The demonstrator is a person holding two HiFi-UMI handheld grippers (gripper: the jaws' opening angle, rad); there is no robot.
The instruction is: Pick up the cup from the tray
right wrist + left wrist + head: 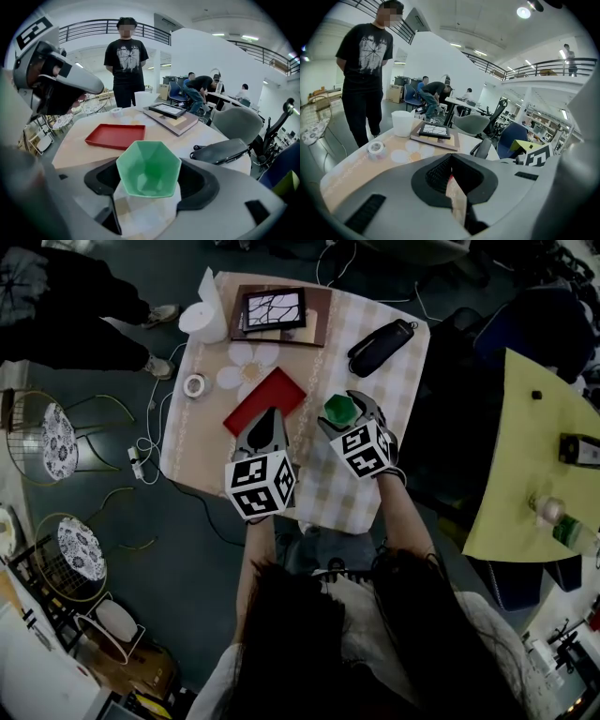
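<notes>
Cup [148, 169] between jaws of right gripper [150, 185]

The right gripper [345, 412] clasps a green cup [337, 409] between its fingers, just right of the red tray [266, 396]. The left gripper [268, 424] has its fingertips over the tray's near edge.

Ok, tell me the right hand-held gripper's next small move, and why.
Probably keep the right hand-held gripper closed and raise the green cup slightly, upright. The cup sits between its jaws, off the empty red tray, over the checked cloth; whether it touches the cloth I cannot tell.
</notes>
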